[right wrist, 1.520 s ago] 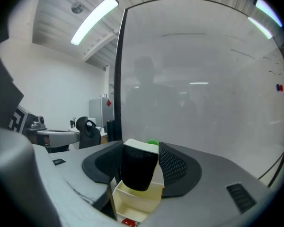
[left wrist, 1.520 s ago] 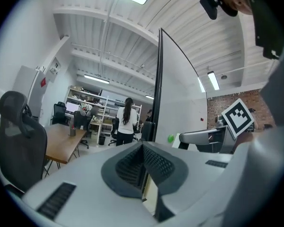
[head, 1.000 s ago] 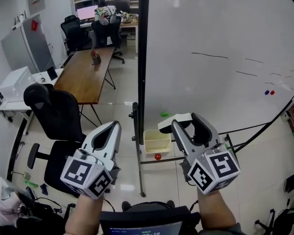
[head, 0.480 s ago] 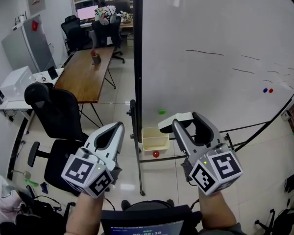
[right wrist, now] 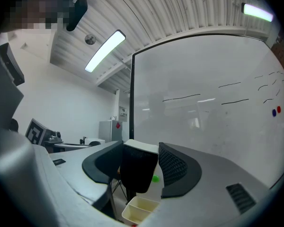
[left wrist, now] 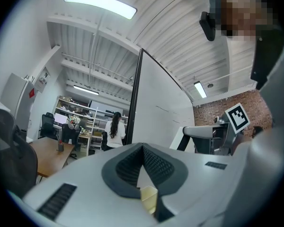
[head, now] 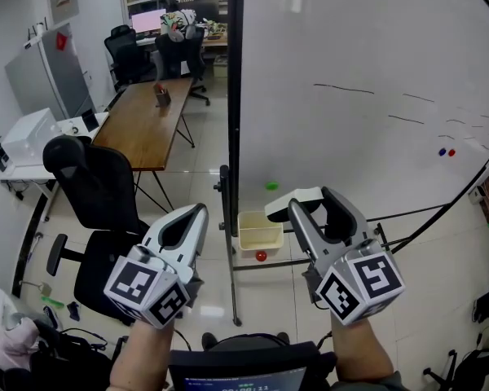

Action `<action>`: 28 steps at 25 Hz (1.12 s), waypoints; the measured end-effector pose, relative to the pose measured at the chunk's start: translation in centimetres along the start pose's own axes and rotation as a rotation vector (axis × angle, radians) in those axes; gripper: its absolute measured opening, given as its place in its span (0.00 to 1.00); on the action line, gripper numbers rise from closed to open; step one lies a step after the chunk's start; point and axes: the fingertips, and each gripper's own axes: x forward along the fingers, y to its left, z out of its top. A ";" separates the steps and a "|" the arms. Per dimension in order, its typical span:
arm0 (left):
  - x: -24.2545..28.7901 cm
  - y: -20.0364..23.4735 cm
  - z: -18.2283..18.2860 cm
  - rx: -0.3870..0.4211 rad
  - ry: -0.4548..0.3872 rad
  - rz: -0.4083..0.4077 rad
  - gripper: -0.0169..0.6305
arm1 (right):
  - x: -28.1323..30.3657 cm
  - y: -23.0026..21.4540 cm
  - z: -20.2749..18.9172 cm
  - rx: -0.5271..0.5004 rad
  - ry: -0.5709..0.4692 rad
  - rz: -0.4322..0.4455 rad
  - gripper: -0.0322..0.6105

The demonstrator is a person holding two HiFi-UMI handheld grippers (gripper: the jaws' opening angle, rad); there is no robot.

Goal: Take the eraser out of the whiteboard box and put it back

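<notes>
Pinched between right tool (head: 315, 208) jaws: eraser (head: 287, 204), out of the whiteboard box (head: 260, 233), just to its right. Left tool (head: 192, 212) closed tight, empty. Risks slipping loose, or missing the narrow box and dropping to the floor.

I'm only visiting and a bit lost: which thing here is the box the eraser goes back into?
Find the big whiteboard and follow its black left post down. Near the bottom, just right of the post, is the box, a small cream open-topped tub. A green dot sits on the board above it and a red ball just below.
</notes>
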 end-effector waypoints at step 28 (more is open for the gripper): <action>2.6 6.4 -20.4 -0.133 0.296 0.152 0.07 | 5.7 -1.5 -22.4 -0.020 0.311 -0.038 0.46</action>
